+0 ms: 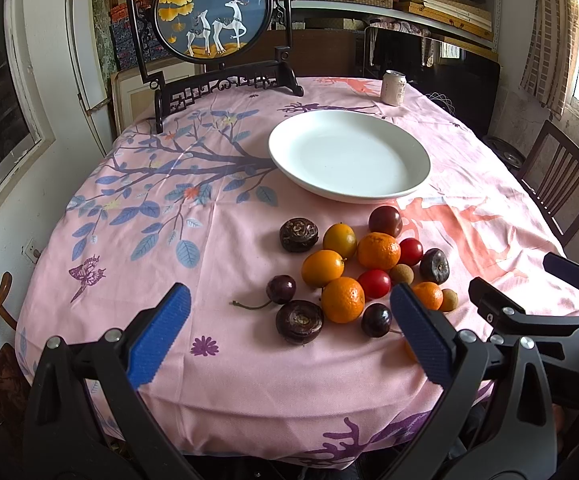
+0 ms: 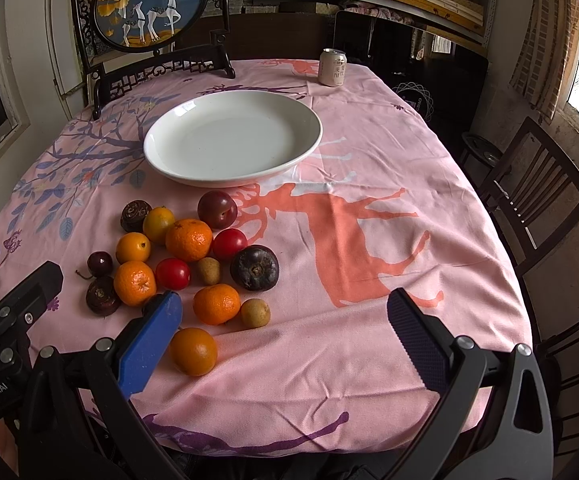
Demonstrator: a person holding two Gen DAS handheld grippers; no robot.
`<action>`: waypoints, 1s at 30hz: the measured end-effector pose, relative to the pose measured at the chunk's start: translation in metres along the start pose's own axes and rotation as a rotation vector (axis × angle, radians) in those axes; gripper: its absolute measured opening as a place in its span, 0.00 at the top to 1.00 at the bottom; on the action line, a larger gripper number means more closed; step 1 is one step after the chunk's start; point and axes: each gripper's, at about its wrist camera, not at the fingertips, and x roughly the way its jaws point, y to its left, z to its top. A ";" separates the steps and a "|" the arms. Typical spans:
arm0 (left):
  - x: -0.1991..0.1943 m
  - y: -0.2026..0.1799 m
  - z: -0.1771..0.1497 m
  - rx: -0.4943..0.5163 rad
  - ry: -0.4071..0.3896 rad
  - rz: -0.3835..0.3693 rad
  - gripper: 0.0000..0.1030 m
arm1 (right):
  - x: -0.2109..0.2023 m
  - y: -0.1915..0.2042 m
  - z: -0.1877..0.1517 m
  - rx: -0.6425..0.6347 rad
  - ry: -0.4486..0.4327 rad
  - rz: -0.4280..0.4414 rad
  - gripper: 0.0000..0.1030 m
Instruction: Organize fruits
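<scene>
A pile of small fruits lies on the pink tablecloth: tangerines [image 1: 342, 299] [image 2: 188, 239], a plum [image 1: 385, 221] [image 2: 217, 209], red tomatoes [image 1: 374, 283] [image 2: 172, 273], cherries [image 1: 280, 289], dark water chestnuts [image 1: 299, 321] [image 2: 254, 267] and longans [image 2: 255, 312]. An empty white plate [image 1: 349, 156] [image 2: 231, 140] sits behind them. My left gripper [image 1: 289, 340] is open, just in front of the pile. My right gripper [image 2: 285, 340] is open and empty, to the right of the pile, with an orange [image 2: 192, 351] beside its left finger.
A framed deer screen [image 1: 213, 12] [image 2: 149, 4] stands at the table's back left. A drink can [image 1: 393, 87] [image 2: 332, 67] stands at the back. A wooden chair [image 2: 529, 196] is on the right. The right gripper's body [image 1: 549, 320] shows in the left wrist view.
</scene>
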 end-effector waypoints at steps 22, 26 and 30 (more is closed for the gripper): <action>0.000 0.000 0.000 0.000 0.001 0.000 0.02 | 0.000 0.000 0.000 -0.001 0.000 -0.001 0.01; 0.000 0.000 0.000 0.001 0.002 0.001 0.02 | 0.000 0.001 0.000 0.000 0.002 0.001 0.01; -0.001 0.009 -0.003 -0.020 -0.003 0.014 0.02 | -0.002 0.002 0.000 -0.001 0.000 0.010 0.01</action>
